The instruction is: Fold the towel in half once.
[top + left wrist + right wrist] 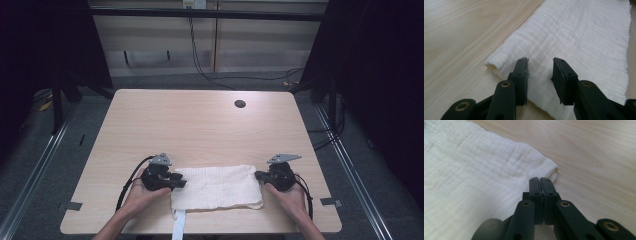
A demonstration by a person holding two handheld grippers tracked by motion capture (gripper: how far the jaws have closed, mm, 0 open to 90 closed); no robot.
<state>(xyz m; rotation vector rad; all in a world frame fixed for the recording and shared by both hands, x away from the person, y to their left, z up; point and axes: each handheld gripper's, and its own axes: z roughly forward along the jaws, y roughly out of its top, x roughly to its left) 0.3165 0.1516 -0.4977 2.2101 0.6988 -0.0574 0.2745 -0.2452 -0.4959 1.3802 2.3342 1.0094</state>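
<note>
Wooden table [200, 125], round hole [240, 104], cables [200, 65]

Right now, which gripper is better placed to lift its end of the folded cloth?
Right gripper: its jaws are shut at the white cloth's corner edge, though the pinch itself is not clear. The left gripper stands open over its end, gripping nothing.

A light wooden table [200, 125] holds a white folded cloth [217, 187] near its front edge (a small round hole [240, 104] sits far back in the tabletop).
</note>
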